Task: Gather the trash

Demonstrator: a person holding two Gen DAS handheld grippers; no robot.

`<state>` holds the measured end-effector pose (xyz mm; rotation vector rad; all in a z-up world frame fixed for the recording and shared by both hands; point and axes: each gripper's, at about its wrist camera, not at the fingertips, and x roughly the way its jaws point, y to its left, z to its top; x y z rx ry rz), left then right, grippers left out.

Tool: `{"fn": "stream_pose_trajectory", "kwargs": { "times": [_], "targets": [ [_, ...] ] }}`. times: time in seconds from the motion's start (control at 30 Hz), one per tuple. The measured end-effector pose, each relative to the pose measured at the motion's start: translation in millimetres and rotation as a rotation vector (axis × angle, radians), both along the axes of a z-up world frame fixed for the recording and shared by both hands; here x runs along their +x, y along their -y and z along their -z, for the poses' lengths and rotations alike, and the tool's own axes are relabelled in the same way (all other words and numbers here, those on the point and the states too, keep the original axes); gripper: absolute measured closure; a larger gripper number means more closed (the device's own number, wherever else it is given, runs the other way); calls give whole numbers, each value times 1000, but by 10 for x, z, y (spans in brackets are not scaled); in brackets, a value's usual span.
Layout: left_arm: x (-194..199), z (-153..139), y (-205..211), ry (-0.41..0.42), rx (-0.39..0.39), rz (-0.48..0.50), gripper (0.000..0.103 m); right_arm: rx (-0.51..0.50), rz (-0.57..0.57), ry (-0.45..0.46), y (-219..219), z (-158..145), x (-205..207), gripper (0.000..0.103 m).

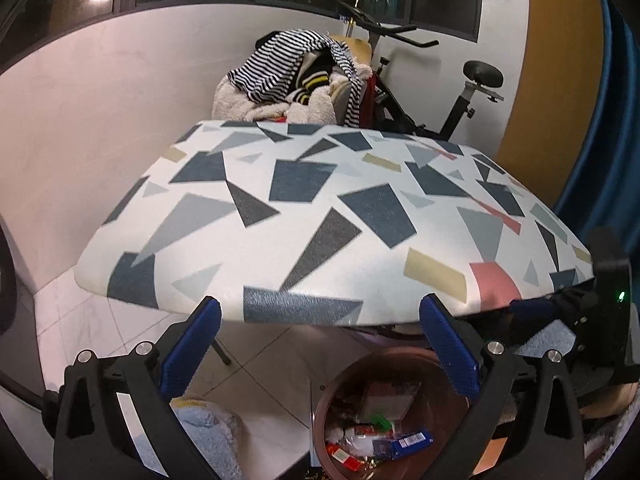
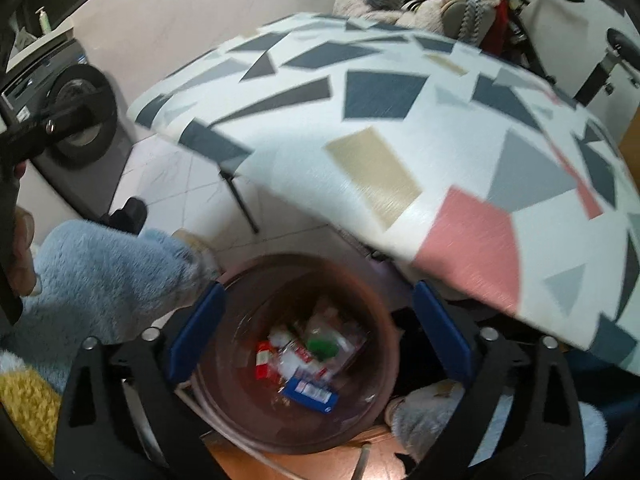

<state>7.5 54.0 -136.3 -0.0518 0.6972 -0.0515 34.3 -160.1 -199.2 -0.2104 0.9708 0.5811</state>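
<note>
Right tool (image 2: 316,332) points steeply down over the brown bin (image 2: 240,412), blue pads spread wide apart, nothing between them. Inside the bin: a blue box (image 2: 310,394), red-and-white wrappers (image 2: 264,362), a green scrap (image 2: 322,346), clear plastic, all lying loose at the bottom. Fuzzy blue slipper (image 2: 108,276) on the floor just left of the bin, its toe near the rim; a second fuzzy one (image 2: 432,420) close at lower right. Left tool (image 1: 320,346) also stands wide apart and empty, aimed at the near edge of the desk (image 1: 320,240); the same bin (image 1: 324,412) shows below it, partly under the desk edge. Desk top, white with grey, navy, tan and pink shapes, appears bare. Beyond the desk: a heap of clothes with a striped garment (image 1: 280,68), then an exercise bike (image 1: 460,92) against the wall, dark windows above.
</note>
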Motion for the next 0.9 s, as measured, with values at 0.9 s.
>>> {"fn": "stream_pose_trajectory", "kwargs": {
  "times": [0.9],
  "targets": [
    [414,-1450,339,269,135,5,6,141,245,350,827,-1908,525,6]
  ]
}}
